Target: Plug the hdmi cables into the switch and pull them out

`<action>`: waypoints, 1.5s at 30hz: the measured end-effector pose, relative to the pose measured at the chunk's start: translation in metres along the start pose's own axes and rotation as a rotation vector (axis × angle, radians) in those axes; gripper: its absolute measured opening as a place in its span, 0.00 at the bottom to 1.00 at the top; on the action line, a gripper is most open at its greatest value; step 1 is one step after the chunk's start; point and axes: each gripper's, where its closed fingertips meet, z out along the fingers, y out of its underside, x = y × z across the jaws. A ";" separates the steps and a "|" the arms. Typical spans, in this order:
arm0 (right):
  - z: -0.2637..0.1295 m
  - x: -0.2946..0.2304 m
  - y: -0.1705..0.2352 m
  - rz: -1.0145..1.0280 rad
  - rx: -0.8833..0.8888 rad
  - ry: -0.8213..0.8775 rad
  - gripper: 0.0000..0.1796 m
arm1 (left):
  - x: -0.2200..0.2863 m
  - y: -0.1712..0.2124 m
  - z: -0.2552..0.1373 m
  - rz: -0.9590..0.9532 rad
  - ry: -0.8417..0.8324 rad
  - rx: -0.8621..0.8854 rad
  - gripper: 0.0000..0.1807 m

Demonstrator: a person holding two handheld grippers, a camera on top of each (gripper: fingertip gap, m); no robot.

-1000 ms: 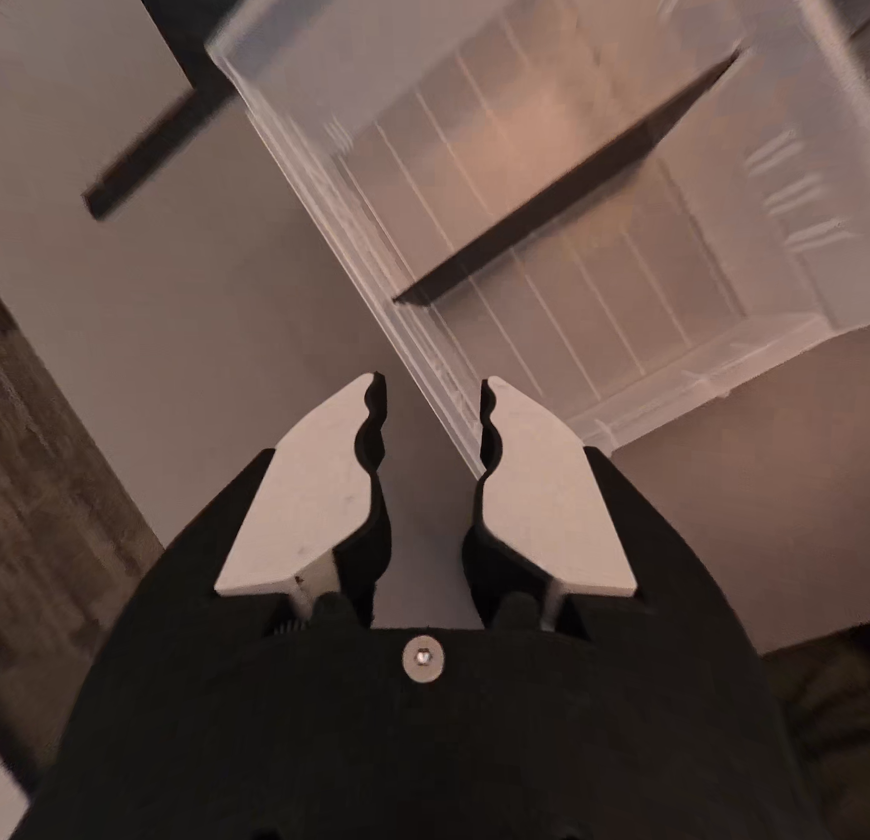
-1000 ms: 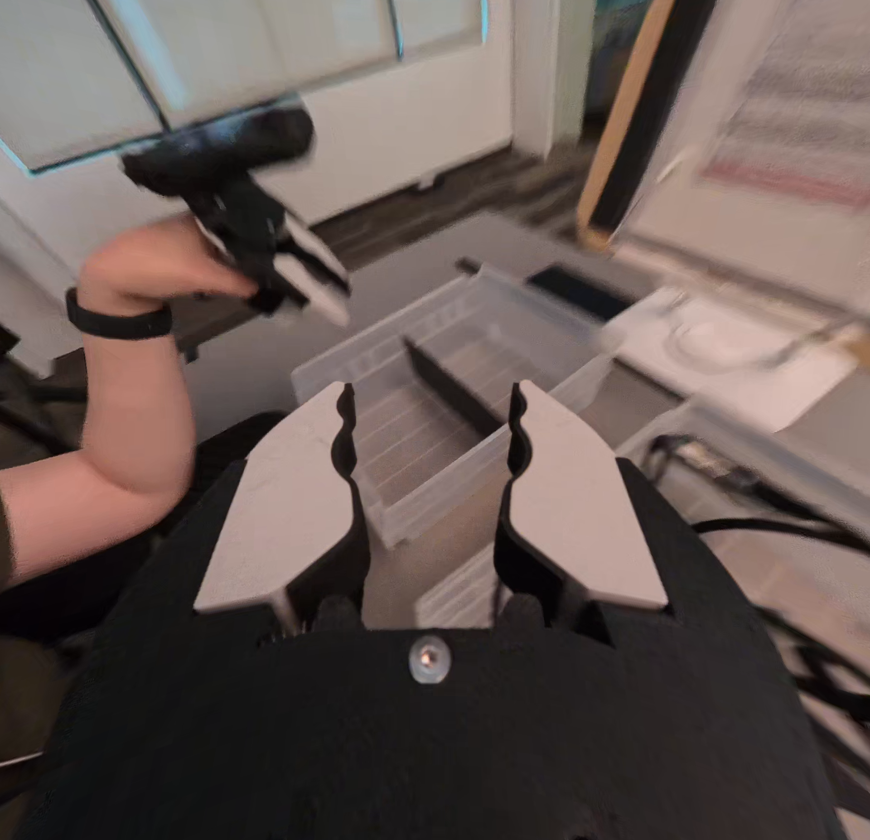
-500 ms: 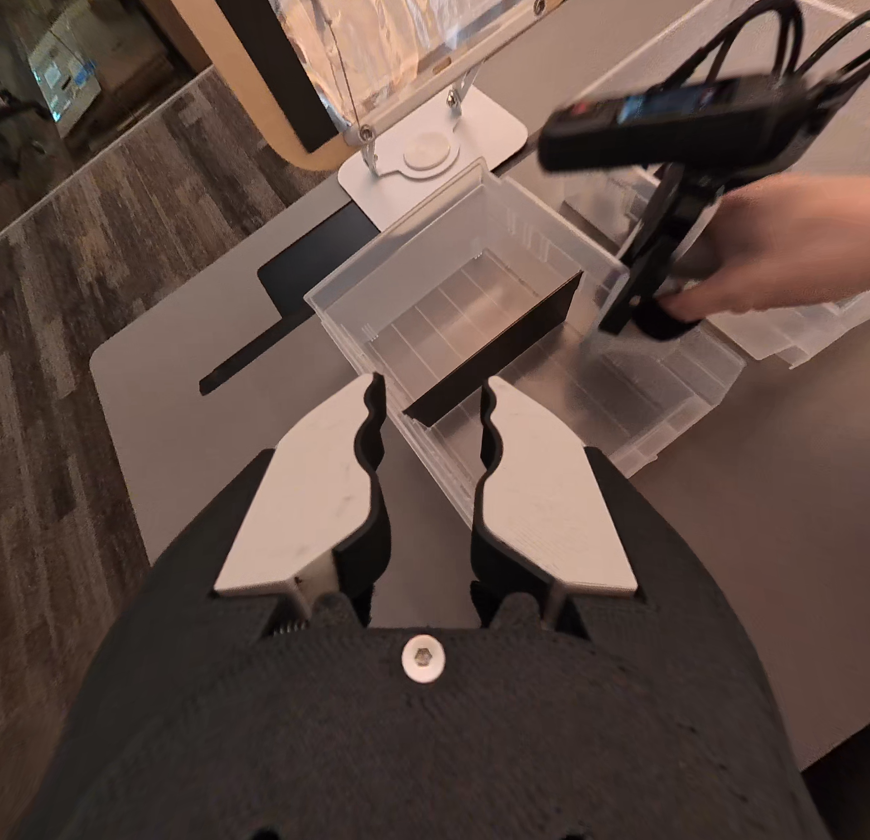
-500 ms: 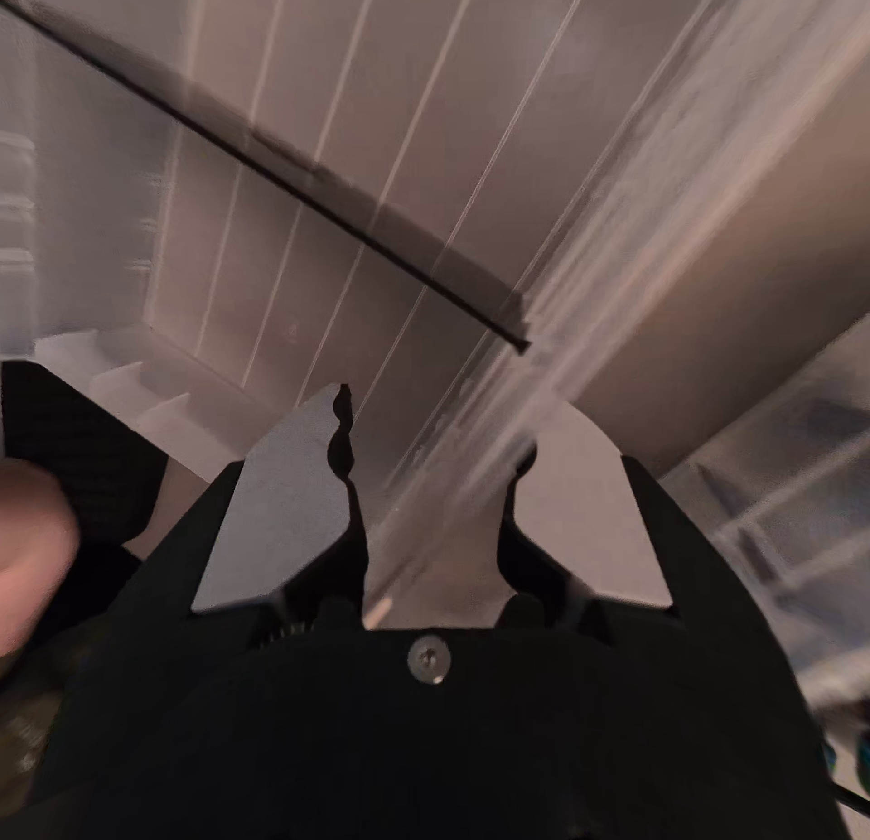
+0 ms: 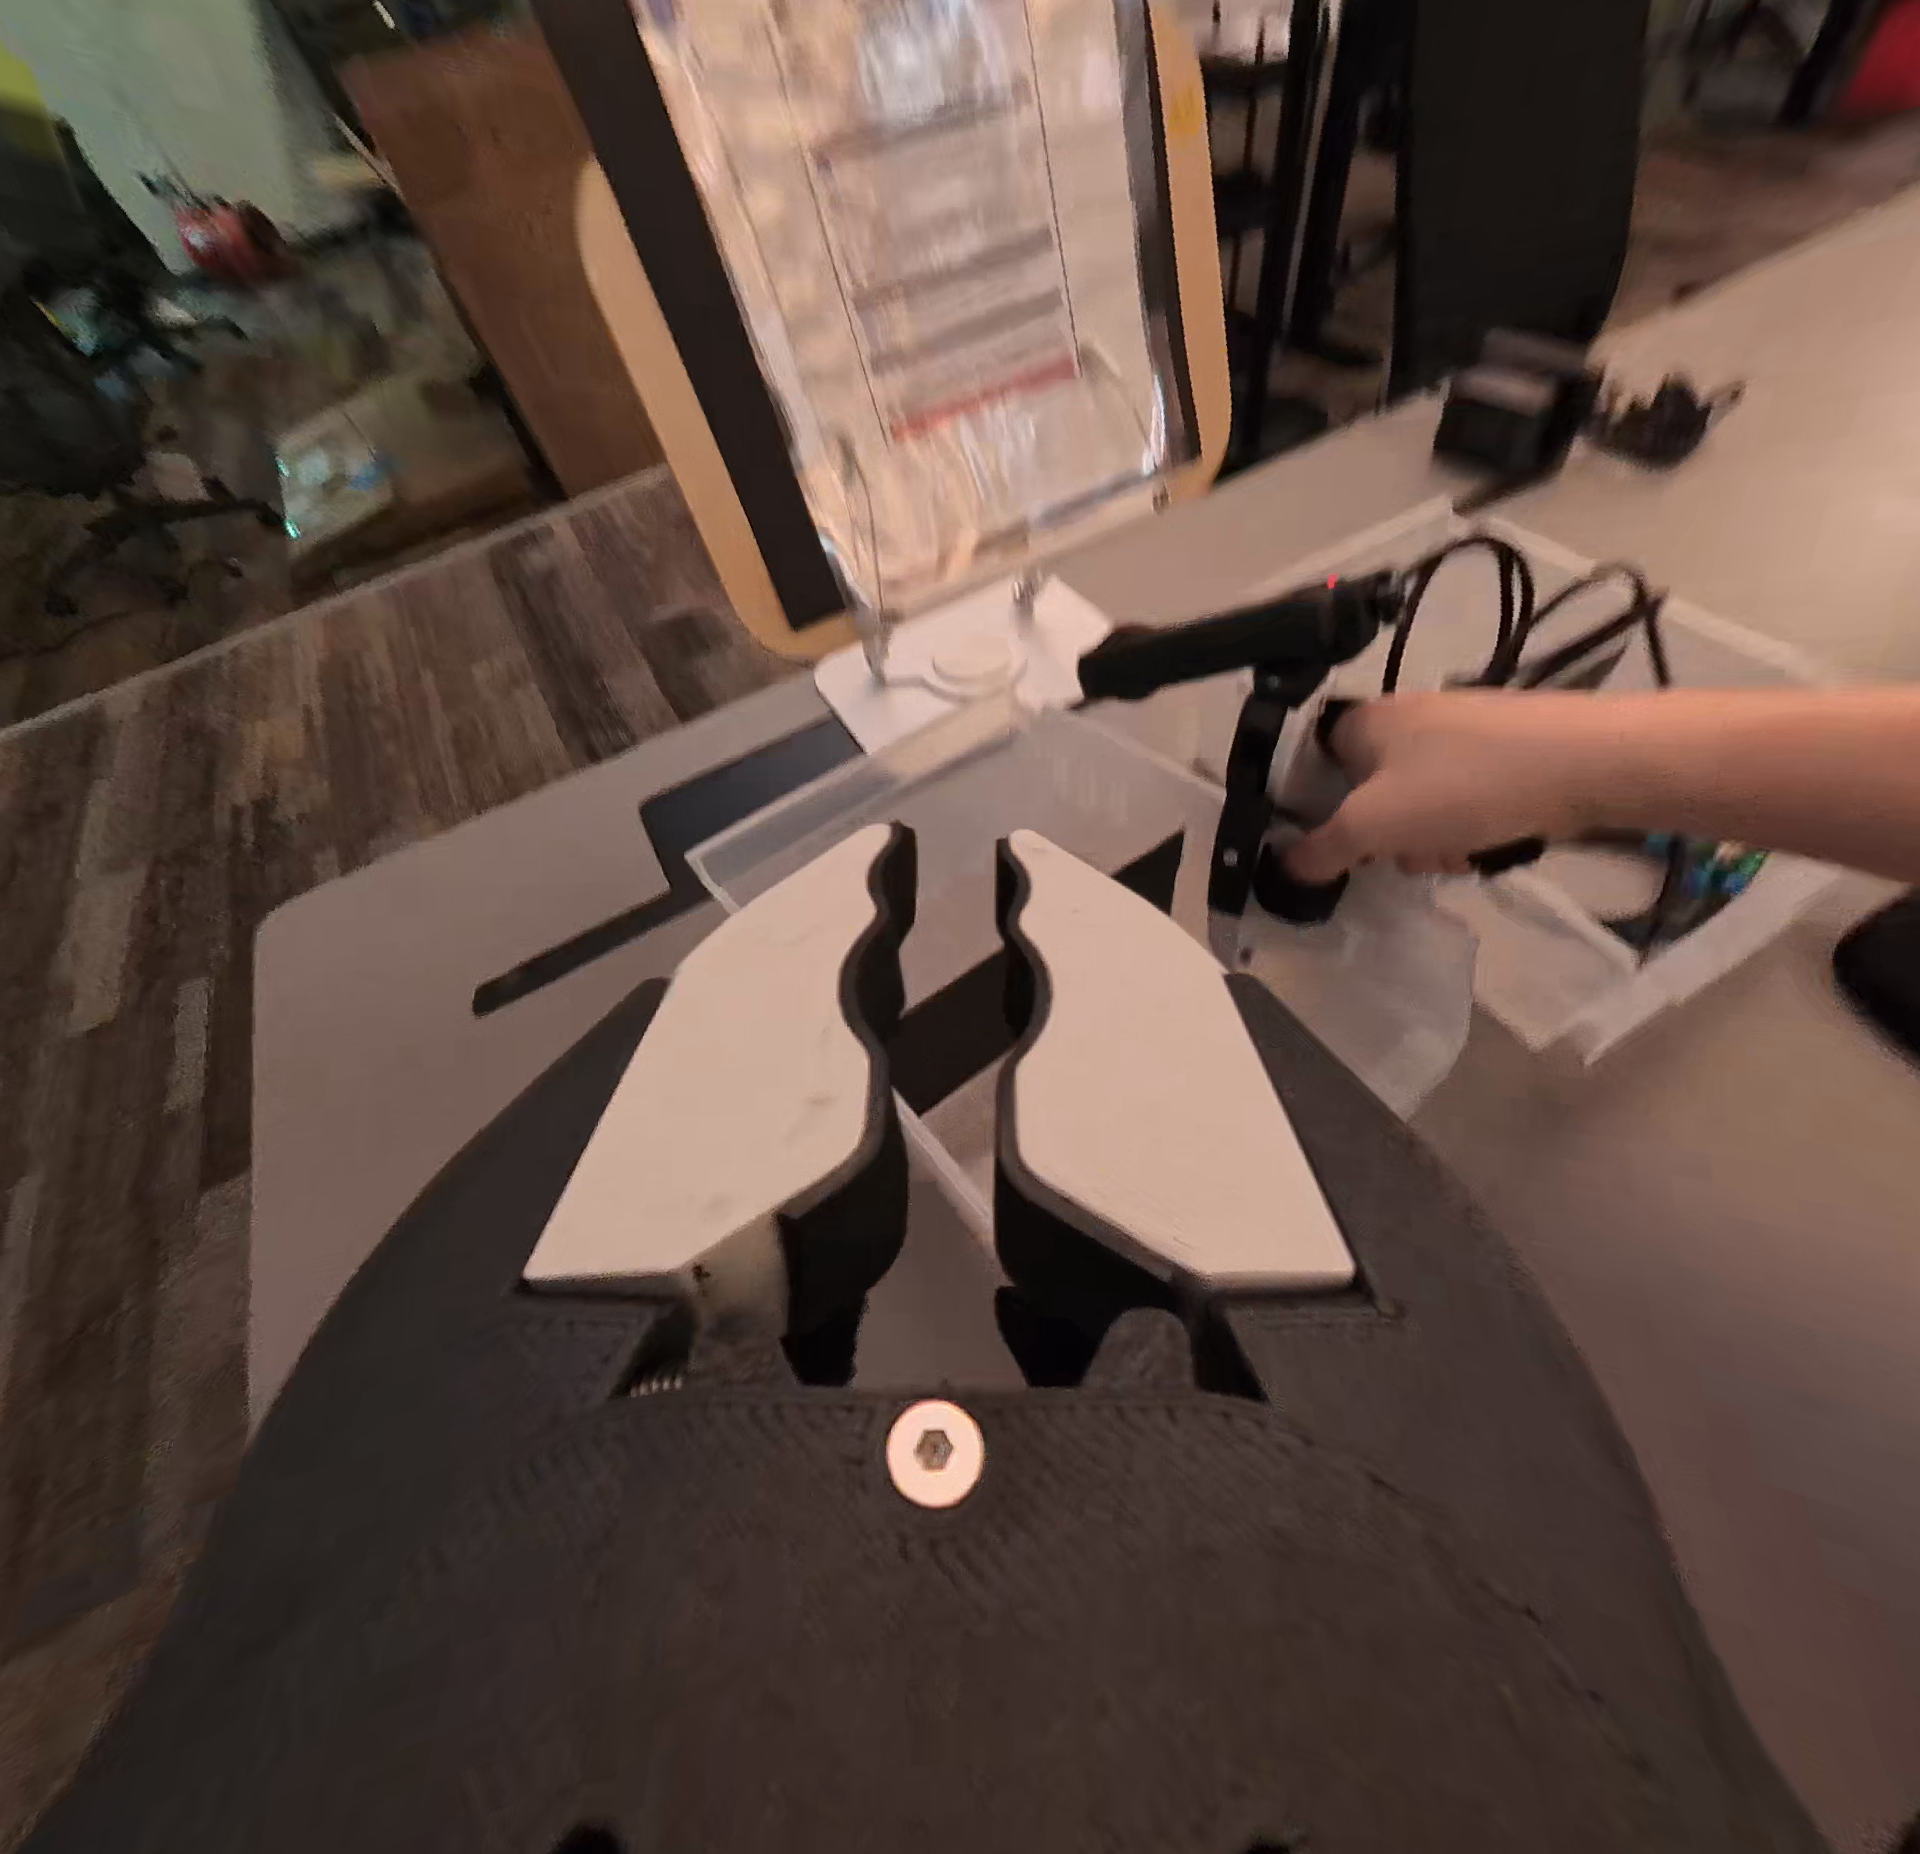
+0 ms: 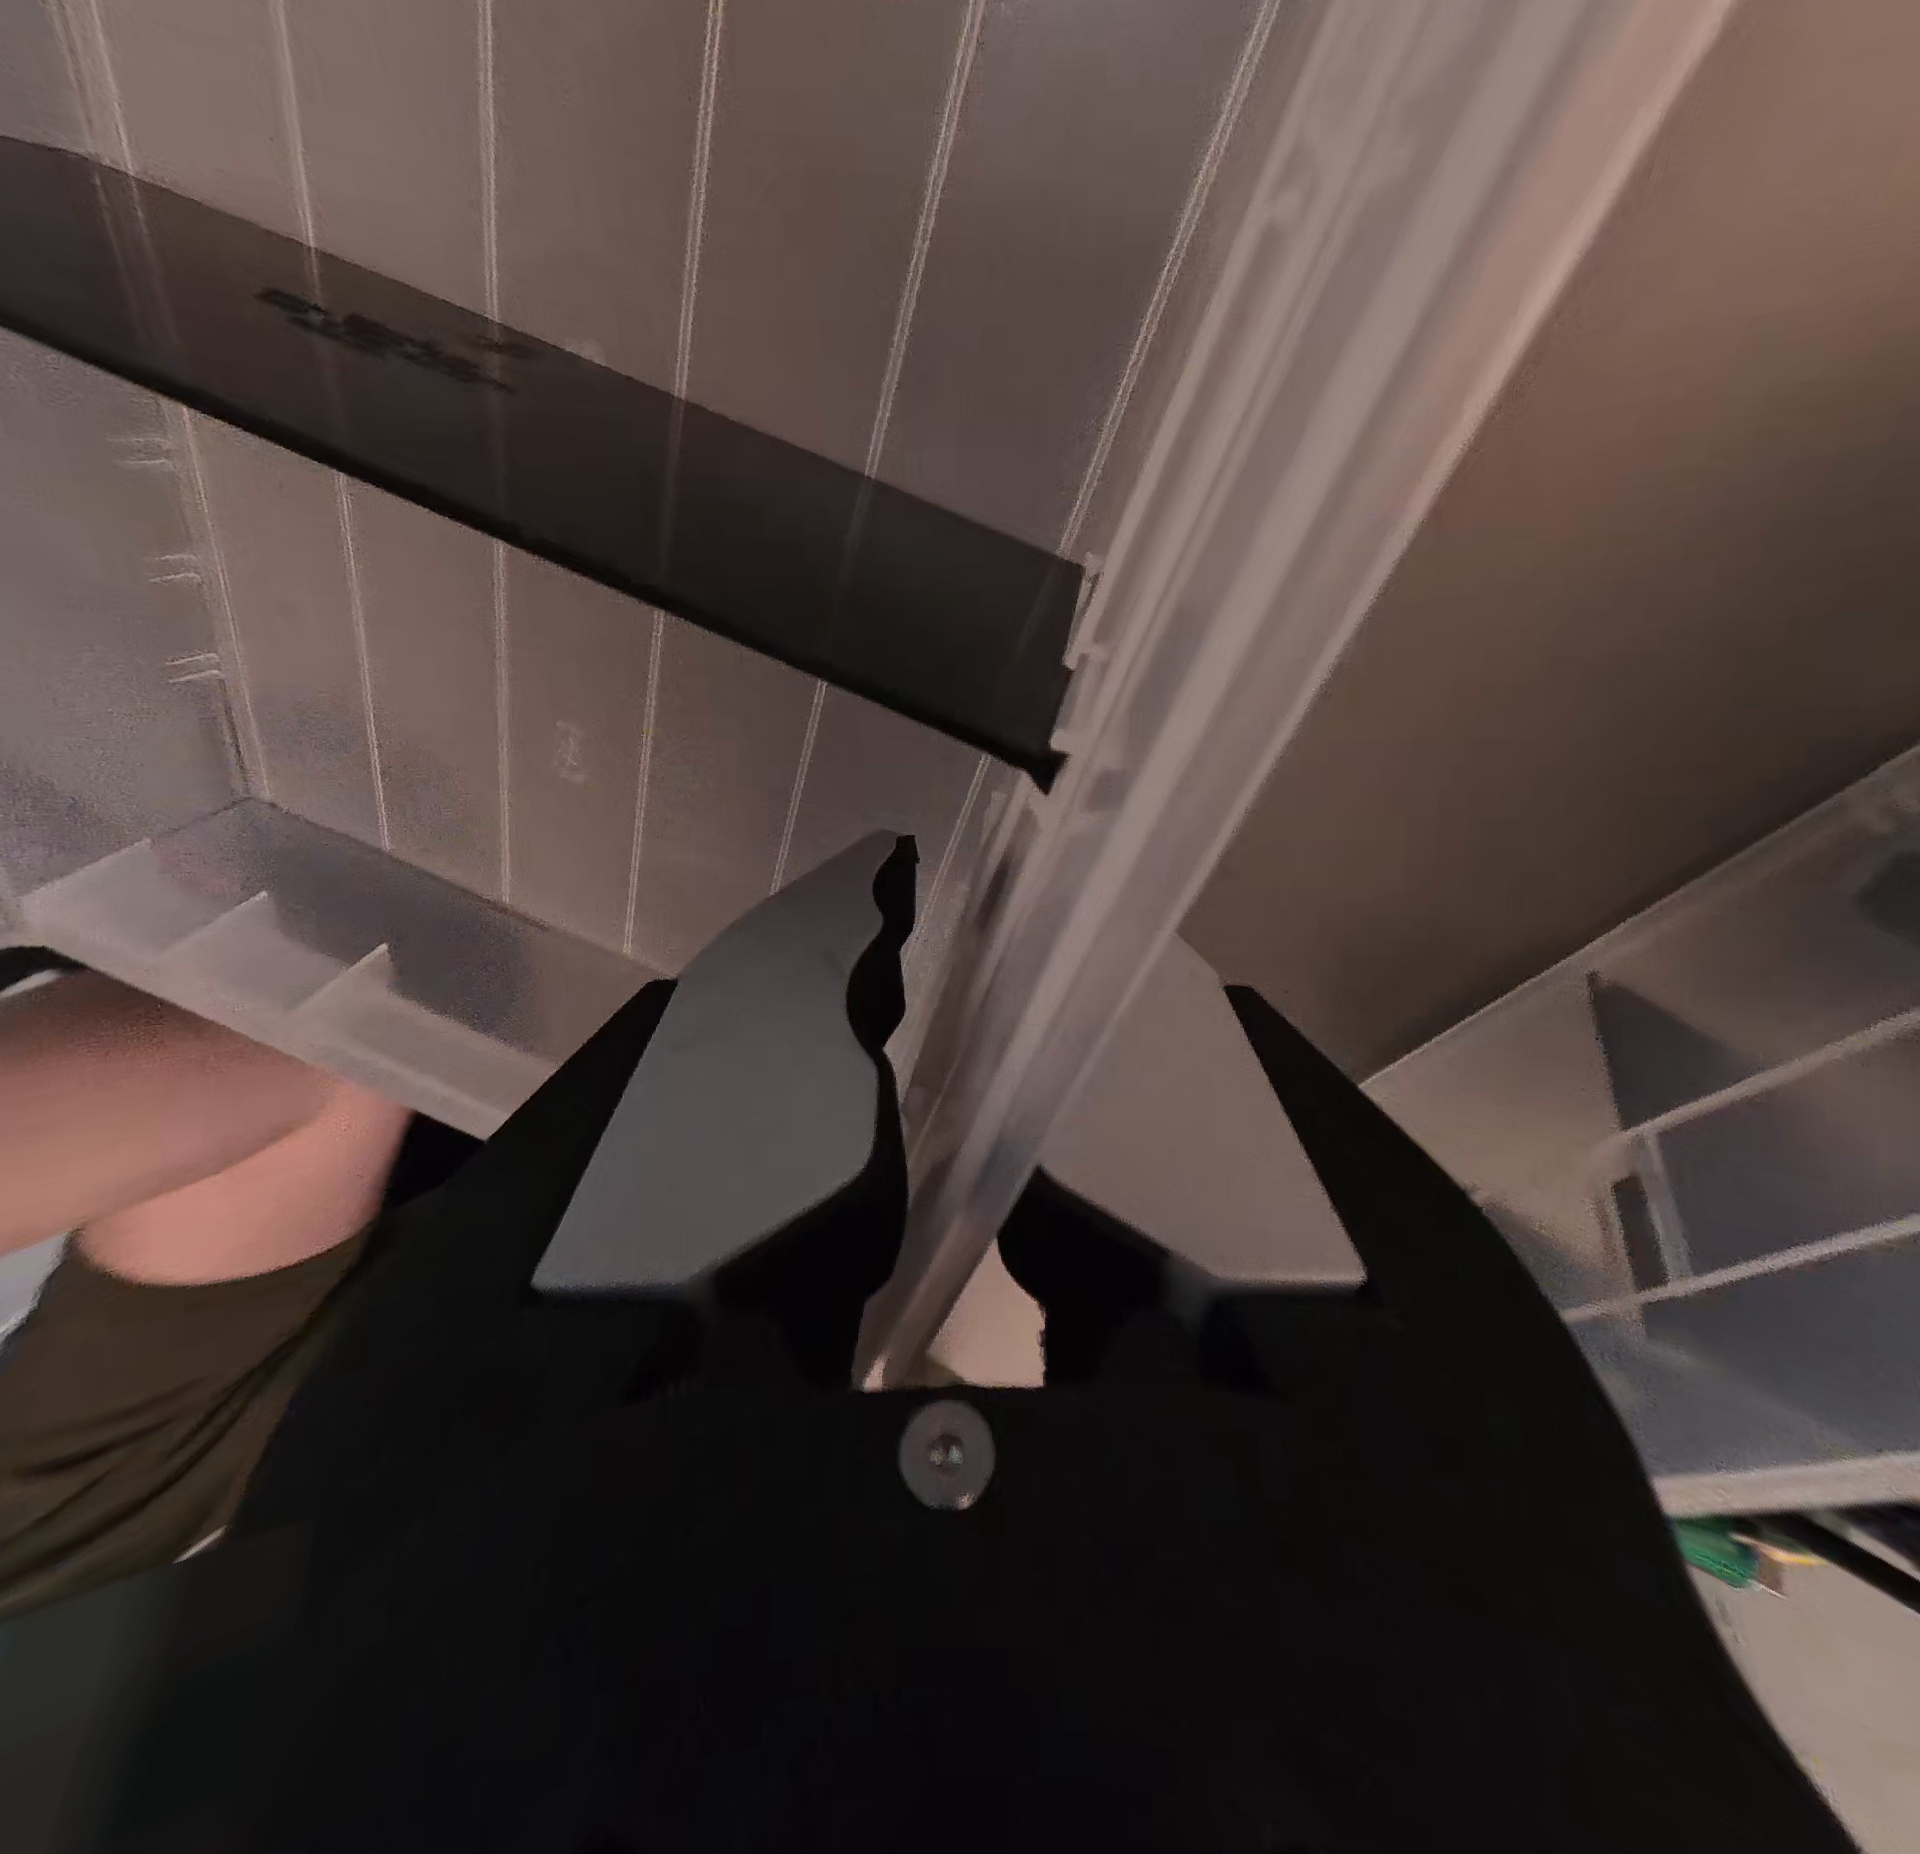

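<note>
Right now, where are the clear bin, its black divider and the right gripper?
clear bin (image 6: 1164, 516), right wrist view, side wall.
black divider (image 6: 623, 474), right wrist view, its face.
right gripper (image 6: 971, 983), right wrist view, astride the bin wall.

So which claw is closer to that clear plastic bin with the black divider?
Right. The right claw straddles the clear bin's side wall, one finger inside, apparently gripping it. The left claw hangs open short of the bin, holding nothing.

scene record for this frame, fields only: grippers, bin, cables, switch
left gripper: open, holding nothing, above the table, aimed toward the bin
right gripper: jaws astride the side wall of the clear bin; full clamp unclear
bin contents: black divider only, both compartments bare
cables: black, looped in a second clear bin to the right
switch: not identifiable
plugging: not started
</note>
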 end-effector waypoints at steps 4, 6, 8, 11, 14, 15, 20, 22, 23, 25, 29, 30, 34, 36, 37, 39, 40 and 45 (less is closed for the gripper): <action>-0.034 -0.013 0.006 -0.042 0.035 -0.098 0.06 | -0.002 -0.030 -0.034 -0.109 0.023 0.234 0.03; -0.066 -0.013 0.013 -0.090 0.064 -0.119 0.06 | 0.002 -0.035 -0.044 -0.134 0.053 0.274 0.03; -0.109 -0.002 0.026 -0.132 0.106 -0.133 0.06 | 0.008 -0.032 -0.045 -0.129 0.073 0.247 0.09; -0.179 0.035 0.055 -0.138 0.193 -0.141 0.05 | 0.022 -0.025 -0.029 -0.101 0.122 0.184 0.13; -0.238 0.100 0.097 -0.062 0.299 -0.109 0.04 | 0.057 -0.018 0.016 -0.140 0.289 0.098 0.22; -0.252 0.126 0.112 -0.017 0.339 -0.091 0.04 | 0.075 -0.012 0.037 -0.172 0.370 0.051 0.25; -0.284 0.265 0.198 0.282 0.503 0.012 0.04 | 0.164 0.040 0.153 -0.314 0.592 -0.165 0.36; -0.279 0.322 0.234 0.402 0.541 0.097 0.03 | 0.188 0.066 0.183 -0.309 0.607 -0.229 0.31; -0.272 0.348 0.253 0.461 0.545 0.139 0.03 | 0.200 0.079 0.191 -0.310 0.626 -0.273 0.30; -0.251 0.390 0.287 0.556 0.510 0.196 0.03 | 0.221 0.101 0.199 -0.321 0.675 -0.373 0.33; -0.194 0.433 0.325 0.588 0.408 0.210 0.03 | 0.253 0.131 0.202 -0.301 0.730 -0.509 0.43; -0.181 0.436 0.327 0.572 0.385 0.190 0.03 | 0.259 0.138 0.202 -0.265 0.725 -0.538 0.45; -0.147 0.438 0.320 0.471 0.295 0.172 0.02 | 0.273 0.149 0.198 -0.192 0.747 -0.626 0.50; -0.138 0.438 0.316 0.434 0.234 0.188 0.02 | 0.277 0.163 0.193 -0.121 0.738 -0.707 0.48; -0.134 0.438 0.314 0.420 0.202 0.199 0.02 | 0.278 0.173 0.191 -0.066 0.717 -0.756 0.46; -0.128 0.437 0.310 0.395 0.163 0.206 0.03 | 0.273 0.180 0.194 0.007 0.660 -0.788 0.42; -0.128 0.436 0.305 0.398 0.175 0.199 0.02 | 0.267 0.179 0.196 0.018 0.637 -0.789 0.38; -0.127 0.433 0.298 0.391 0.167 0.215 0.02 | 0.201 0.176 0.217 0.110 0.445 -0.746 0.18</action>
